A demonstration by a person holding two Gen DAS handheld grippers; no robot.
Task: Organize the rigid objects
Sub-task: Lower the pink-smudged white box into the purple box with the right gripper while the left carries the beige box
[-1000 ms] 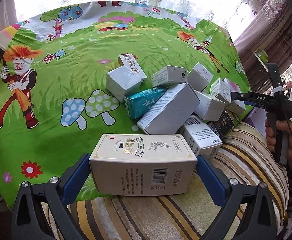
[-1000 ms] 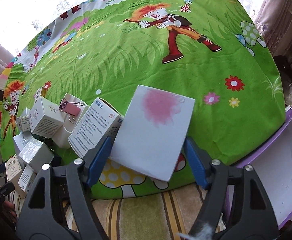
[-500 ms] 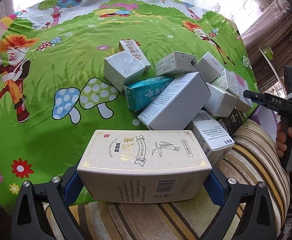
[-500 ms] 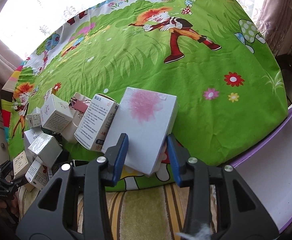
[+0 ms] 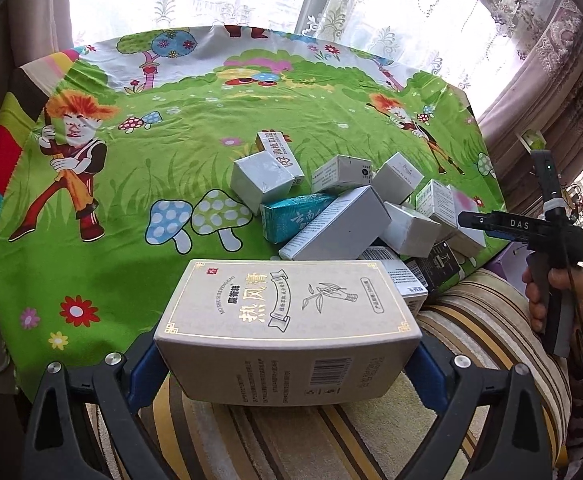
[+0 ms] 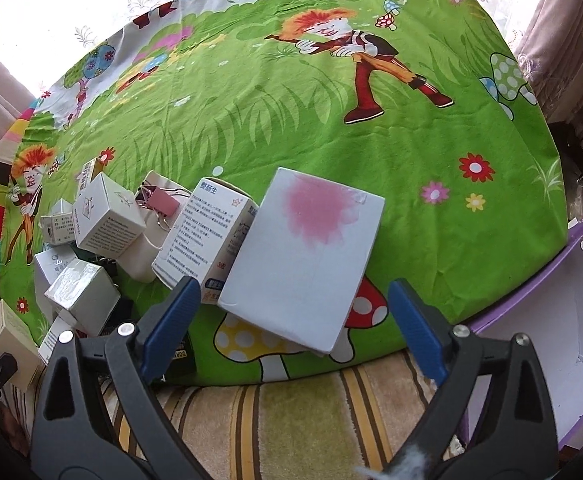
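A beige box with gold lettering [image 5: 283,320] is clamped end to end in my left gripper [image 5: 285,364], held above the near edge of the green cartoon tablecloth [image 5: 131,200]. Behind it lies a pile of small white and teal boxes [image 5: 343,216]. In the right wrist view a white box with a pink blot [image 6: 303,248] lies tilted against a printed white box [image 6: 207,236]. My right gripper [image 6: 293,320] is opening, and its blue pads [image 6: 171,320] stand clear of the white box's sides.
A pink binder clip [image 6: 159,200] lies among the boxes at the left. A purple-rimmed white tray [image 6: 571,280] stands at the right edge. A striped cushion [image 5: 471,320] borders the cloth in front. A hand [image 5: 555,300] holds the right gripper's handle.
The right jaws narrowed around the pink-blot box, then spread wide and stand off it. The left gripper has lifted the beige box slightly.
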